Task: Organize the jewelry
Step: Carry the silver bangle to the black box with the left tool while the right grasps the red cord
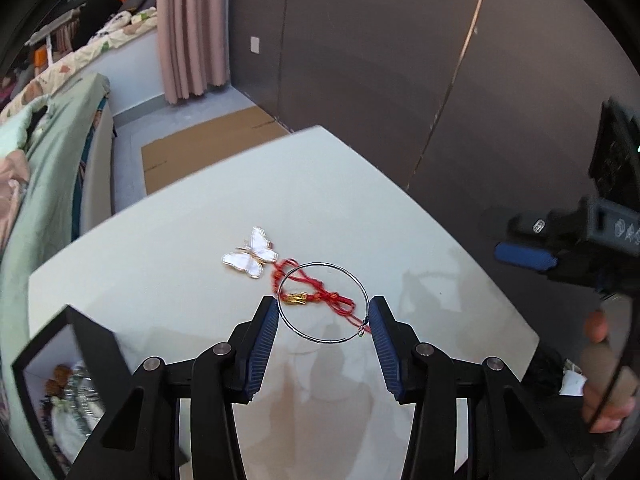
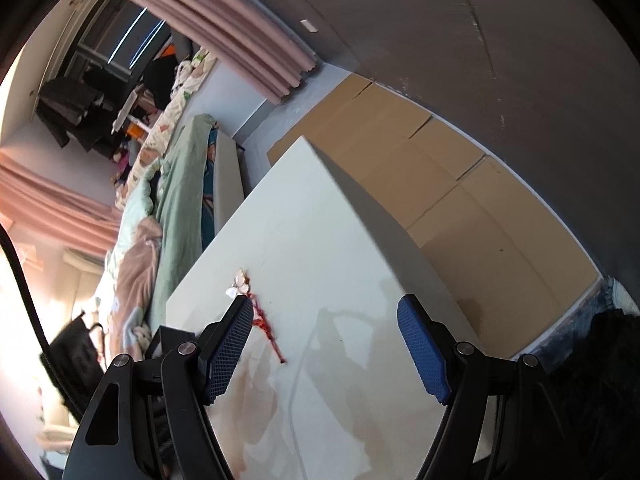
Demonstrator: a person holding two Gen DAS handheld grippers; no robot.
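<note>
Nearest us, our left gripper (image 1: 323, 322) has its jaws spread around a thin wire hoop (image 1: 323, 303), seemingly touching both pads. It looks light, springy and slippery, so we would pinch the rim. Beyond lie a limp red cord (image 1: 316, 290) and a fragile butterfly pendant (image 1: 251, 258) on the smooth white desk (image 1: 400, 240). The right gripper (image 2: 325, 344) hangs spread, empty. Farther: bed (image 1: 48, 168), curtain (image 1: 188, 28).

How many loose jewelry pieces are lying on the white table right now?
3. A butterfly brooch lies farthest out; a red cord bracelet runs beside it; a thin silver hoop rests over the cord, between the left gripper fingers. The black box may hide more.
</note>
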